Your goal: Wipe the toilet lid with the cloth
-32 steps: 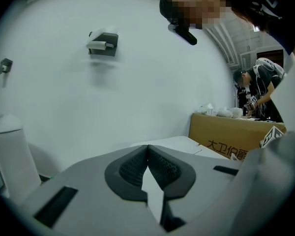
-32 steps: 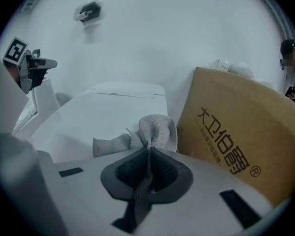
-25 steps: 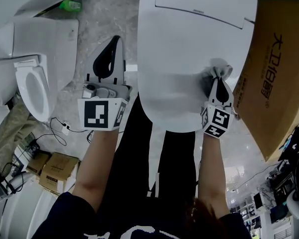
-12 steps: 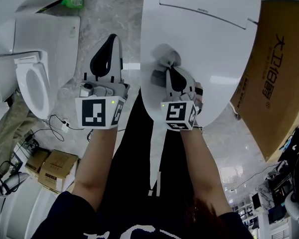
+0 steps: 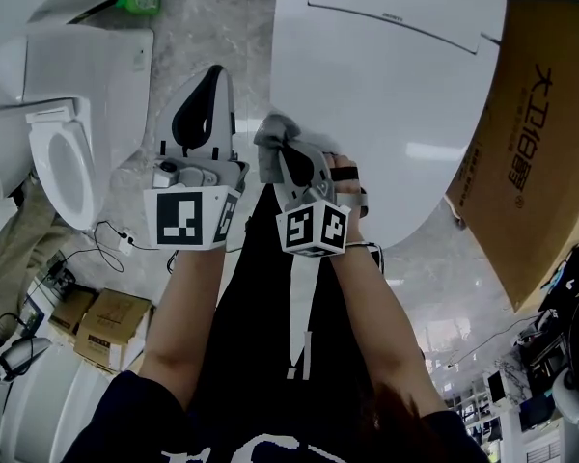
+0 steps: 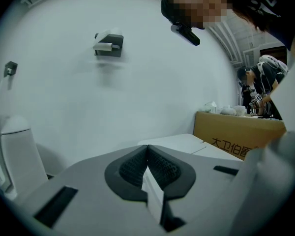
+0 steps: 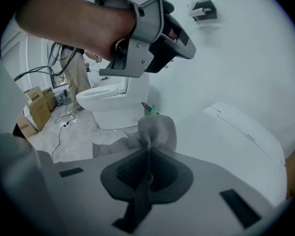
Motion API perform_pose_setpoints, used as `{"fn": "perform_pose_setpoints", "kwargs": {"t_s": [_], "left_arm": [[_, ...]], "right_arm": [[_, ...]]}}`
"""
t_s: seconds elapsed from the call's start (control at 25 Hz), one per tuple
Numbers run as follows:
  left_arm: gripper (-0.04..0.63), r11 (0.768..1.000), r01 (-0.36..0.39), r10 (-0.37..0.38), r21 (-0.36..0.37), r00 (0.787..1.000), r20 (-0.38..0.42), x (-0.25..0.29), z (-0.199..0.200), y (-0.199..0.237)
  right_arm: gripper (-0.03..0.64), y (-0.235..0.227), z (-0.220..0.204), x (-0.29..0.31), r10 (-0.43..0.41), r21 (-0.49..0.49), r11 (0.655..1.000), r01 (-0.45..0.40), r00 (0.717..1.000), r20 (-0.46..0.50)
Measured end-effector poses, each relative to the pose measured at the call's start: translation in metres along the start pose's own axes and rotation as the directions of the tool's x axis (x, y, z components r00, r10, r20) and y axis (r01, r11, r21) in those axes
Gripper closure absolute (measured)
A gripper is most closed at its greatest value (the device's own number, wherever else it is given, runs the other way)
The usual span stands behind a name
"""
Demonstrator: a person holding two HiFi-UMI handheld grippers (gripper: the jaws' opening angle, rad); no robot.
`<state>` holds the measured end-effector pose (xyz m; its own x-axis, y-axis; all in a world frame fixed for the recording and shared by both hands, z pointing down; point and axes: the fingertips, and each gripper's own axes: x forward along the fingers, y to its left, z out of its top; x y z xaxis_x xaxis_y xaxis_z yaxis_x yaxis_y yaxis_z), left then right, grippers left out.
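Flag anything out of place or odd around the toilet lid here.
Nothing spilled or damaged. The toilet lid is closed and looks intact. One oddity: a large cardboard box stands close beside its right side. The cloth, bunched in the right gripper, sits at the lid's left edge.

Toilet lid [image 5: 386, 95] cut off by top edge in head view. Cloth [image 5: 272, 129] mostly hidden behind right gripper [image 5: 280, 154]; only a bunched end shows. Cardboard box [image 5: 536, 162] runs off right edge; its print partly covered in left gripper view. Small green thing [image 5: 135, 8] by the wall: too small to identify.
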<state>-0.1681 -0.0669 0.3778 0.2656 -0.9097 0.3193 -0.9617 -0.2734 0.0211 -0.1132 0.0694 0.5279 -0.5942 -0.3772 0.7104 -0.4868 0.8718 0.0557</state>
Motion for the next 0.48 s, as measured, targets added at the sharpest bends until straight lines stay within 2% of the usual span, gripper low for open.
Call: {"fn": "perform_pose_setpoints", "kwargs": {"t_s": [0.28,0.36,0.48], "left_arm": [[0.575,1.000,0.008,-0.008,-0.002,1.000,-0.001,0.001,-0.002,-0.003],[0.575,1.000,0.015,-0.015,-0.002,1.000,-0.001,0.001,-0.002,-0.006],[0.575,1.000,0.025,-0.025,0.001,1.000,-0.001,0.001,-0.002,-0.009]], "right_arm": [[0.583,-0.033,-0.043,-0.037,-0.121,0.124,0.985,0.121,0.993,-0.009],[0.583,-0.049,-0.063,-0.055,-0.172,0.178,0.969,0.173,0.985,-0.020],[0.583,-0.079,-0.092,-0.083,-0.265,0.269,0.925,0.268,0.963,-0.050]]}}
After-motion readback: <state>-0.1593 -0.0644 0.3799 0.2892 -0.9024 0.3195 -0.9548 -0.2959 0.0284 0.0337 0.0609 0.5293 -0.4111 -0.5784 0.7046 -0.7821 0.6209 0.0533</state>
